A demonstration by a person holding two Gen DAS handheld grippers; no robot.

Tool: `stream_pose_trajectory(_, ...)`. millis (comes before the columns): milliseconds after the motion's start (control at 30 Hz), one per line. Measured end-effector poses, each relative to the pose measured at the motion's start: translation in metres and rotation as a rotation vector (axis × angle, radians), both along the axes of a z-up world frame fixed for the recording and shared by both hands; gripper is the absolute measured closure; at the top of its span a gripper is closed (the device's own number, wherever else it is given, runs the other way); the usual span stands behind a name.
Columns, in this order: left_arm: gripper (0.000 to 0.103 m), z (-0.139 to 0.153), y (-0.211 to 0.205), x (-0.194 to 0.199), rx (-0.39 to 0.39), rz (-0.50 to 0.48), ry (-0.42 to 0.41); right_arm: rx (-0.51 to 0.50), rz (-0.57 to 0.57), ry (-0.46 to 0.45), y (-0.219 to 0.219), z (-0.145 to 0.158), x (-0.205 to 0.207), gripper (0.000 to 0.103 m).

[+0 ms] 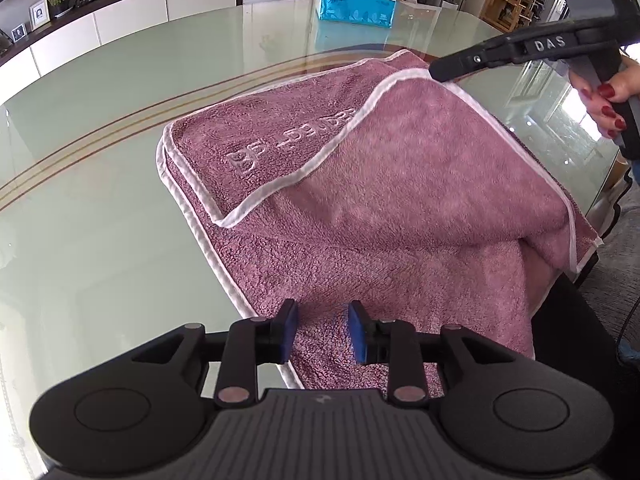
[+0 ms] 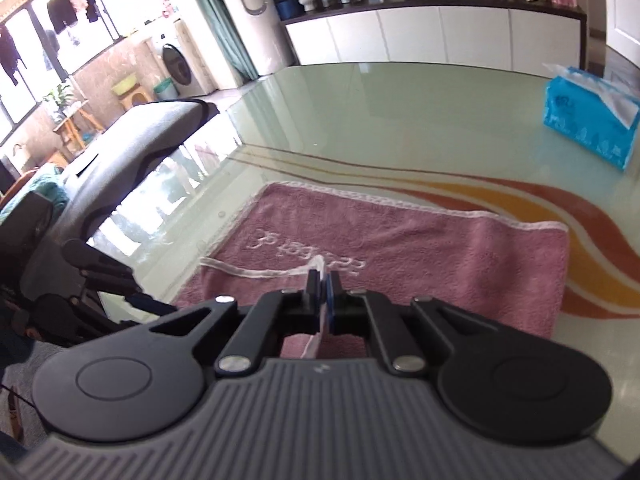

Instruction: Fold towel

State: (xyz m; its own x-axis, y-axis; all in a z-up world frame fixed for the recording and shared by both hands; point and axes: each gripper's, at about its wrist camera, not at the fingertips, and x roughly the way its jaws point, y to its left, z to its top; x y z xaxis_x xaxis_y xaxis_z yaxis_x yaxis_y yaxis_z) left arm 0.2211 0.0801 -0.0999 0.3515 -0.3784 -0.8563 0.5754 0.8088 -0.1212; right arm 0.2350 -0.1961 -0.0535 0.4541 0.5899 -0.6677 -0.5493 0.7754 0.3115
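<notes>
Right gripper [image 2: 323, 280] clamped on towel [image 1: 360, 184] corner, raised above table [image 1: 120, 128]; left gripper [image 1: 323, 330] parted over towel's near edge.

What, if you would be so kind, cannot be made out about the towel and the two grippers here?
- Left wrist view: towel lettering, half under the lifted flap.
- Left wrist view: right gripper pads, hidden side-on.
- Right wrist view: left gripper tips, dark and blurred.
- Both views: towel's near edge, behind gripper bodies.

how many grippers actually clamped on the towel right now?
1. The right gripper is shut on the white-trimmed corner of the pink towel, lifted over the rest. The left gripper hangs open above the near edge, pads apart.
</notes>
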Motion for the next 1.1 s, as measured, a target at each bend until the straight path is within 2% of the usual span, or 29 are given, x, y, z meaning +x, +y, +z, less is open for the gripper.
stream_pose_trajectory(67, 0.071, 0.001, 0.001, 0.000, -0.001, 0.008, 0.002, 0.009, 0.043, -0.002, 0.013, -0.001, -0.008, 0.099)
stream_pose_trajectory(200, 0.070, 0.003, 0.014, -0.007, 0.012, 0.043, -0.005, 0.072, 0.199, -0.005, 0.050, 0.003, -0.037, 0.099)
stream_pose_trajectory(433, 0.069, 0.008, 0.065, -0.013, 0.046, 0.184, -0.007, 0.091, 0.493, 0.010, 0.111, -0.002, -0.087, 0.099)
stream_pose_trajectory(567, 0.069, 0.018, 0.076, -0.011, 0.040, 0.215, -0.032, 0.091, 0.547, 0.047, 0.122, -0.010, -0.097, 0.099)
stream_pose_trajectory(1000, 0.064, 0.026, 0.041, -0.008, 0.000, 0.130, -0.076, 0.086, 0.590, 0.103, 0.125, -0.019, -0.111, 0.098)
stream_pose_trajectory(1067, 0.064, 0.029, 0.030, -0.001, -0.009, 0.121, -0.093, 0.090, 0.588, 0.115, 0.123, -0.020, -0.111, 0.095)
stream_pose_trajectory(1100, 0.063, 0.031, 0.024, 0.003, -0.018, 0.114, -0.103, 0.106, 0.575, 0.119, 0.118, -0.017, -0.109, 0.085)
